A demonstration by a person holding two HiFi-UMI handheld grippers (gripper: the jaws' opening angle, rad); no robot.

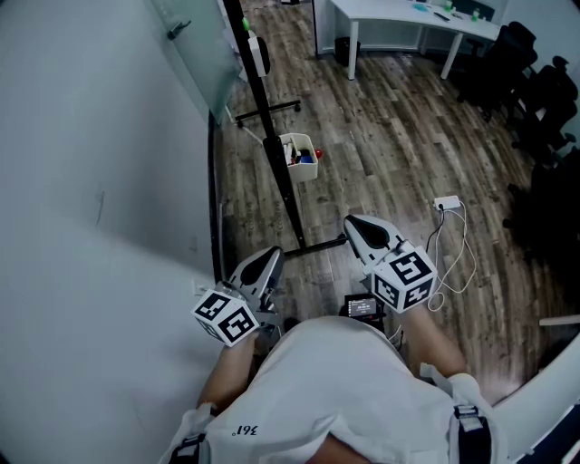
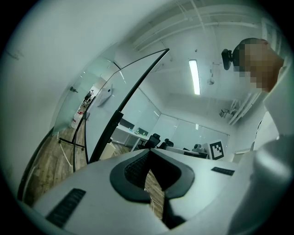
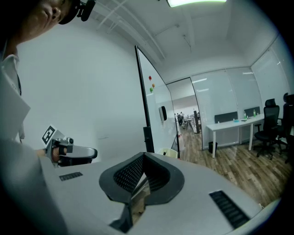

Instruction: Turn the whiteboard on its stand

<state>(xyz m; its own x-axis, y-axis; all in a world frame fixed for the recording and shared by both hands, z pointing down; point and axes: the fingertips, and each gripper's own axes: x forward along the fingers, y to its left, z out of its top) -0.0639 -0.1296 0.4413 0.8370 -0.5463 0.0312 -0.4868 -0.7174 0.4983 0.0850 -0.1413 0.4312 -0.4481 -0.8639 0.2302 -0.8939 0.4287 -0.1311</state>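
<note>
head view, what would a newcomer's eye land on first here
First the tall whiteboard, seen almost edge-on, its black frame running up the middle-left above the wood floor. A white basket of coloured bits sits by the frame. Then, at bottom centre, the left gripper and right gripper, each with a marker cube, both shut and empty, pointing toward the foot of the stand.

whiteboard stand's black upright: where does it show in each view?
Head view: black upright runs diagonally from top centre to mid-frame.
Left gripper view: black upright leans left of centre, above the jaws.
Right gripper view: black upright stands vertical at centre, above the jaws.
Shared landmark: white desk.
</note>
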